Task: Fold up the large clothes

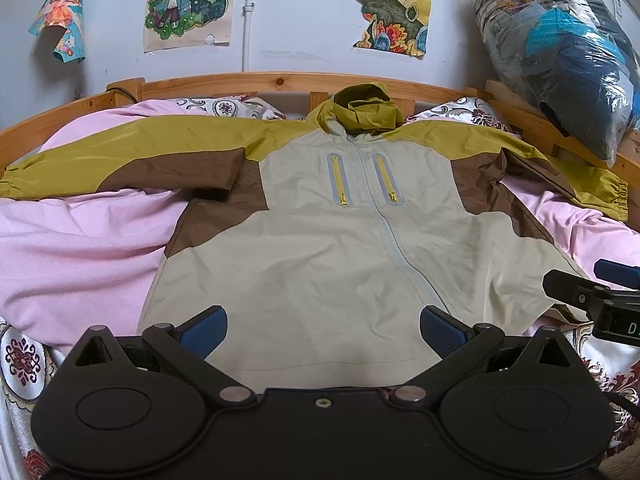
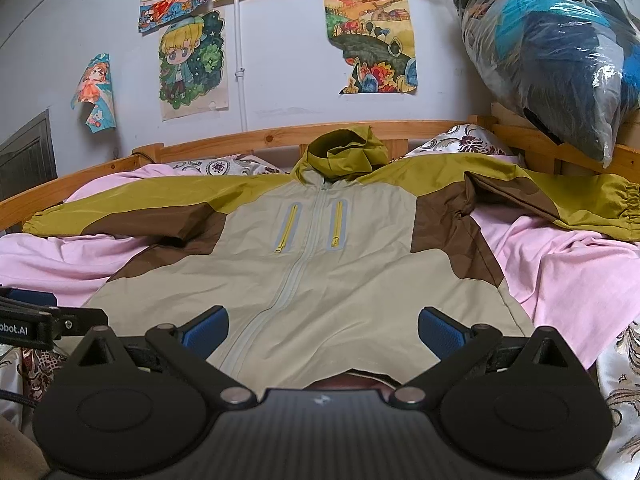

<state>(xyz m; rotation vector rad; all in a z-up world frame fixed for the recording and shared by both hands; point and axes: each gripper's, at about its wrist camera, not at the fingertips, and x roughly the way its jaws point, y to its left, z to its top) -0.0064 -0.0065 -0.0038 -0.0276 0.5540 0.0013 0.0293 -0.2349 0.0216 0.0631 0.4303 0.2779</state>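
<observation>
At 6 o'clock in each wrist view: left gripper [image 1: 323, 334] and right gripper [image 2: 323, 334], jaws spread wide, gripping nothing, poised over hem of jacket [image 1: 320, 248]. Spread flat, front up, zipped, on pink sheet [image 1: 72, 248], sleeves out at 9 and 3. Hood [image 1: 366, 110] at 12, against wooden bed rail [image 1: 248, 80]. Posters [image 1: 190, 0] beyond.

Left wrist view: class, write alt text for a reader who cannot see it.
A beige, brown and olive hooded jacket lies spread face up, zipped, on a pink sheet. The open left claw hovers at its hem; the right claw shows at the right edge.
</observation>
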